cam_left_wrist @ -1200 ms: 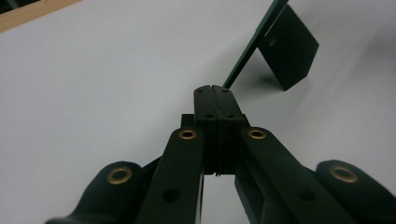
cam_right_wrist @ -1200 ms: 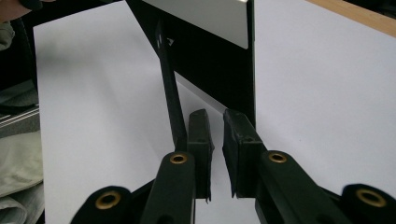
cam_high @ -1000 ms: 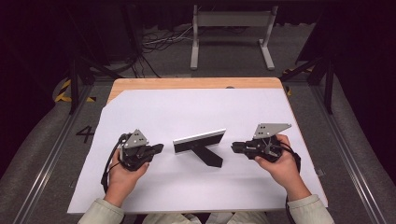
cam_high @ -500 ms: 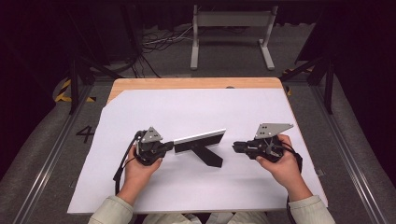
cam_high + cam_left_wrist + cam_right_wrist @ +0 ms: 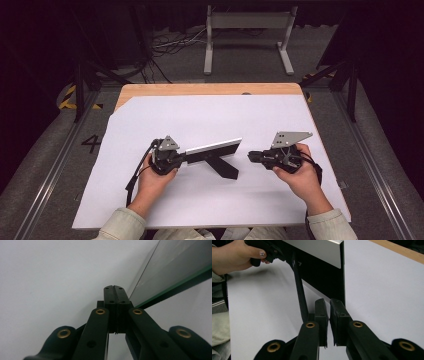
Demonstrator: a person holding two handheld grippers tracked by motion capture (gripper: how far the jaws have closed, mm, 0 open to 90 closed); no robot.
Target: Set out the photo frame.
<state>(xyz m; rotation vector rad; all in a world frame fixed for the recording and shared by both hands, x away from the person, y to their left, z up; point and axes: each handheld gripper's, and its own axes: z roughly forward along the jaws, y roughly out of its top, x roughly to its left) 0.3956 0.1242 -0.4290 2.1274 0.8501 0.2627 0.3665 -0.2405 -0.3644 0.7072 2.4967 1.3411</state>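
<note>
A picture frame (image 5: 212,148) with a pale silver face stands tilted on the white sheet, propped on a black strut (image 5: 225,167). My left gripper (image 5: 182,157) is shut, and its tip lies against the frame's left end. In the left gripper view the closed jaws (image 5: 115,290) sit beside the frame's glass pane (image 5: 175,267). My right gripper (image 5: 252,156) is a short way off the frame's right end. Its jaws (image 5: 329,305) have just been closing to a thin slit with nothing in it. They point at the frame's dark back (image 5: 324,277) and the strut (image 5: 299,290).
A white sheet (image 5: 200,115) covers most of the wooden table (image 5: 210,89). Beyond the far edge a metal stand (image 5: 247,30) and cables (image 5: 170,45) lie on the dark floor. The person's left hand (image 5: 232,257) appears in the right gripper view.
The left hand has moved right and down, and its gripper tip has come up to the frame's left end. The right hand has stayed in place.
</note>
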